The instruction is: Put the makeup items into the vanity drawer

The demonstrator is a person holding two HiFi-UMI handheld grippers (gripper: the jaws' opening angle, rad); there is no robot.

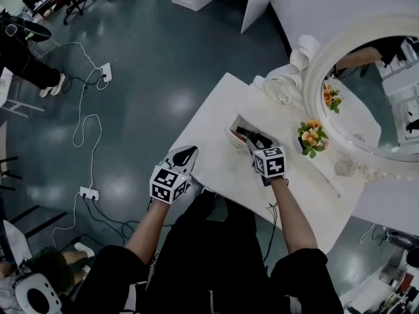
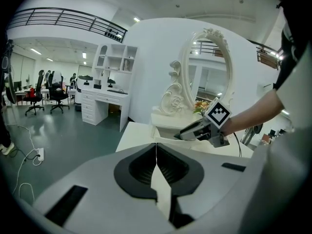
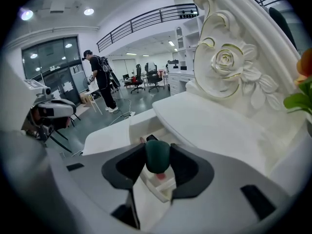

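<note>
White vanity drawer point(image 1: 234, 124) lies open straight under my right gripper point(image 3: 157, 145), whose loosened jaws flank the dark green makeup item point(image 3: 157, 158) end-on.

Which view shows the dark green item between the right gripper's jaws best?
The right gripper view: the dark green item sits large between the parted jaws. In the head view it cannot be told apart at the right gripper over the drawer; in the left gripper view it is too small to make out.
</note>
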